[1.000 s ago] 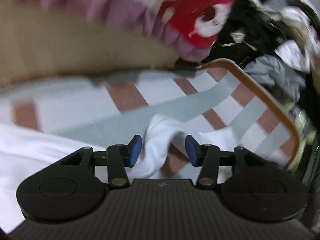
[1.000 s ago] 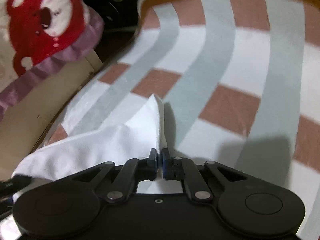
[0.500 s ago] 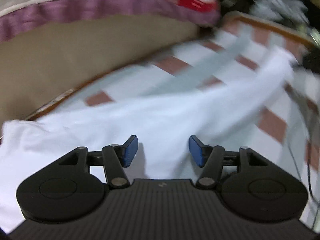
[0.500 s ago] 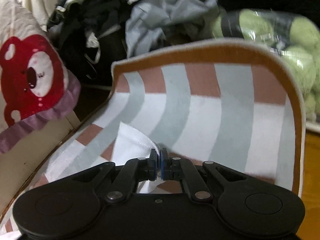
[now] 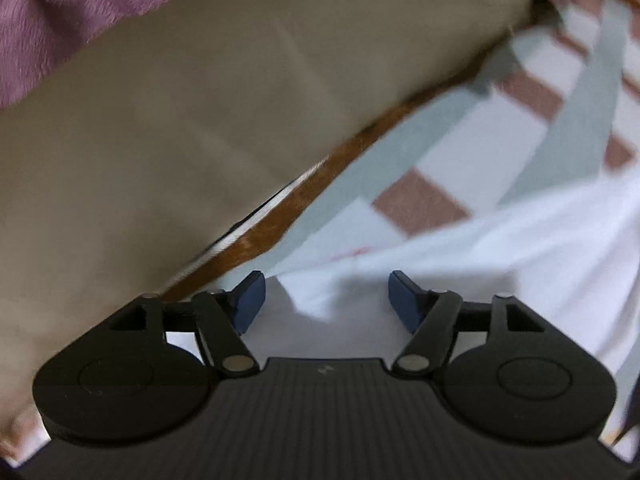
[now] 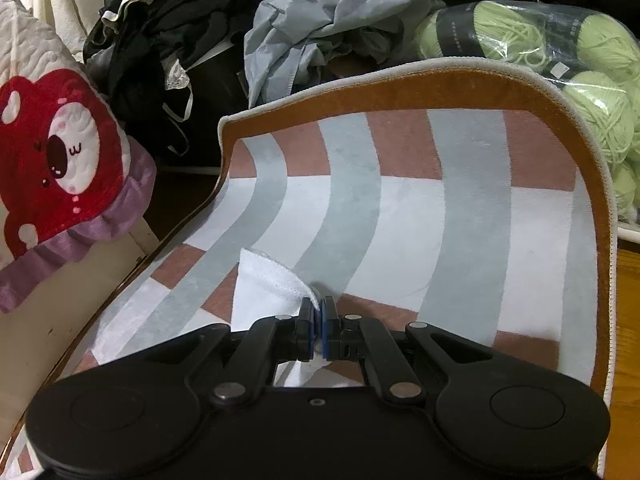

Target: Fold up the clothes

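Right gripper [image 6: 319, 312]: fingers clenched on hemmed edge of white cloth garment [image 6: 266, 280], lower centre of frame, over striped grey, pink and white mat with brown border [image 6: 400, 216]. Left gripper [image 5: 324, 300]: fingers released, just been opening, nothing pinched; white garment [image 5: 500, 248] spread lower right, corner lying between the blue pads [image 5: 250, 294]. Left view blurred.

We look from the left gripper [image 5: 322, 300] steeply down, close over the striped mat [image 5: 452, 152]. From the right gripper [image 6: 319, 320] we face forward along it toward heaped clothes [image 6: 320, 36]. Both views share the mat and white cloth [image 6: 260, 292].
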`<action>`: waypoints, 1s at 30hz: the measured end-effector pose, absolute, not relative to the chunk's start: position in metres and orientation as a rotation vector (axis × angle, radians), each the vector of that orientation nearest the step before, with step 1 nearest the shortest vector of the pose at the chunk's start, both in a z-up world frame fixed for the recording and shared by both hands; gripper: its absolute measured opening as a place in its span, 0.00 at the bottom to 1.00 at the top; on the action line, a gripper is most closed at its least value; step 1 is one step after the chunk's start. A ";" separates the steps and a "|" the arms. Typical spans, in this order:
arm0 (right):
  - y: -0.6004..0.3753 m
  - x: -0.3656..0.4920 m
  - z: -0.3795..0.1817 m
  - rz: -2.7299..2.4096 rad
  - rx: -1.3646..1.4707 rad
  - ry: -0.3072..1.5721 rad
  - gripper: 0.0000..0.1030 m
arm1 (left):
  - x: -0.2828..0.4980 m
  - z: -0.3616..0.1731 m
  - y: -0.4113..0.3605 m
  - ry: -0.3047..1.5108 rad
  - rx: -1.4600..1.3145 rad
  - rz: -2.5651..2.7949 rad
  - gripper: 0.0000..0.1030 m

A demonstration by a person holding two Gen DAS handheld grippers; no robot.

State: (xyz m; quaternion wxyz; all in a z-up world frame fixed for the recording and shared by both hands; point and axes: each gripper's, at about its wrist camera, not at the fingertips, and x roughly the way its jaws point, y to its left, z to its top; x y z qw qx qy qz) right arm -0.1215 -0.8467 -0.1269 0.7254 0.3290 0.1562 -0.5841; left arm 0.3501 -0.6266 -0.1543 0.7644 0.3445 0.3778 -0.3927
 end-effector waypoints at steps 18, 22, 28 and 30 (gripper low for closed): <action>-0.841 -0.114 -0.125 -1.341 0.708 0.342 0.05 | 0.391 -0.165 -0.564 0.817 0.534 -0.691 0.05; -0.837 -0.115 -0.121 -1.346 0.677 0.291 0.04 | 0.389 -0.142 -0.563 0.678 0.426 -0.601 0.05; -0.831 -0.126 -0.110 -1.428 0.570 0.181 0.00 | 0.410 -0.141 -0.549 0.663 0.240 -0.485 0.05; -0.840 -0.130 -0.117 -1.432 0.591 0.200 0.00 | 0.414 -0.150 -0.551 0.693 0.238 -0.471 0.07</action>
